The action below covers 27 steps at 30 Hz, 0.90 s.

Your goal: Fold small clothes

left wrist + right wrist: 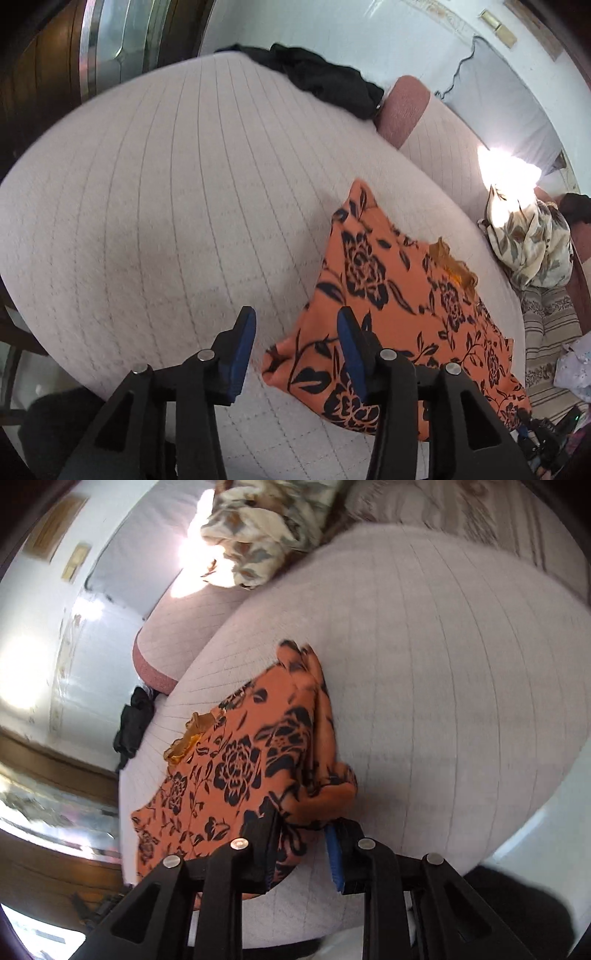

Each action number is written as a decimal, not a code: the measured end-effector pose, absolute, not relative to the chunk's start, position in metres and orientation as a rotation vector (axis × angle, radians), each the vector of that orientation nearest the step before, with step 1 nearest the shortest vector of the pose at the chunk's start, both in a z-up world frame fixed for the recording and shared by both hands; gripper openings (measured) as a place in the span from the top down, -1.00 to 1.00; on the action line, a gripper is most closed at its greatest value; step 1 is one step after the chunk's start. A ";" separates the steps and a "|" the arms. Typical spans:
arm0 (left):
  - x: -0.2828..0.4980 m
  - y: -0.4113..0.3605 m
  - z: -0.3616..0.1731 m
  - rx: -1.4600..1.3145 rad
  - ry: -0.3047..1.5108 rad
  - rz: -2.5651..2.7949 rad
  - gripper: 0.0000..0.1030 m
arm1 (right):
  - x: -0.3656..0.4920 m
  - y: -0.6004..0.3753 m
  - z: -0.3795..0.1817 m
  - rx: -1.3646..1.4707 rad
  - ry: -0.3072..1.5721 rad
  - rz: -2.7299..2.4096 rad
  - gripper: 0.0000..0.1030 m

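An orange garment with a black flower print (388, 295) lies folded on a pale quilted mattress (166, 203). A bit of amber lace (454, 266) sticks out at its far edge. My left gripper (295, 317) is open just above the garment's near left corner, and its blue pads touch no cloth. In the right wrist view the garment (236, 764) lies bunched along its right edge. My right gripper (301, 830) is open, with that bunched edge between its fingers. A strip of mattress (443, 701) shows beside the right pad.
A black garment (325, 77) lies at the mattress's far edge. A pink-edged cushion (402, 107) sits behind it. A crumpled cream floral cloth (532, 243) rests on the right, above striped bedding (550, 325). Dark wooden furniture (40, 74) stands on the left.
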<state>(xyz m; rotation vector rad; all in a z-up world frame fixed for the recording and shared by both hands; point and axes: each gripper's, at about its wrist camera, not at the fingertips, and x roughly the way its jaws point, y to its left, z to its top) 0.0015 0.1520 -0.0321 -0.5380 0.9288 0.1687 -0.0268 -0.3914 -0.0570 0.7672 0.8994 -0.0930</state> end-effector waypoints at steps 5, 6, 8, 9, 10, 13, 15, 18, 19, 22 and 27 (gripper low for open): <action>0.010 0.145 -0.025 -0.460 0.903 0.122 0.10 | 0.007 -0.380 -0.048 0.625 1.032 -0.059 0.48; 0.012 0.143 -0.026 -0.455 0.901 0.118 0.10 | 0.001 -0.383 -0.052 0.659 1.051 -0.043 0.48; 0.024 0.134 -0.034 -0.457 0.915 0.114 0.10 | -0.016 -0.389 -0.061 0.724 1.067 -0.056 0.48; 0.026 0.133 -0.037 -0.464 0.923 0.108 0.10 | -0.026 -0.393 -0.067 0.756 1.066 -0.072 0.48; 0.028 0.131 -0.040 -0.469 0.932 0.103 0.10 | -0.036 -0.398 -0.073 0.800 1.066 -0.092 0.48; 0.033 0.121 -0.041 -0.447 0.939 0.075 0.10 | -0.056 -0.409 -0.079 0.849 1.059 -0.149 0.48; 0.034 0.116 -0.037 -0.429 0.927 0.064 0.10 | -0.061 -0.413 -0.072 0.819 1.036 -0.189 0.48; 0.034 0.112 -0.031 -0.416 0.911 0.045 0.10 | -0.060 -0.419 -0.048 0.791 0.953 -0.201 0.48; 0.034 0.110 -0.029 -0.410 0.909 0.037 0.10 | -0.057 -0.418 -0.039 0.784 0.927 -0.175 0.47; 0.036 0.105 -0.030 -0.396 0.914 0.021 0.10 | -0.039 -0.404 -0.026 0.778 0.896 -0.034 0.46; 0.038 0.097 -0.037 -0.384 0.946 0.001 0.10 | -0.021 -0.391 -0.072 0.823 0.994 -0.010 -0.52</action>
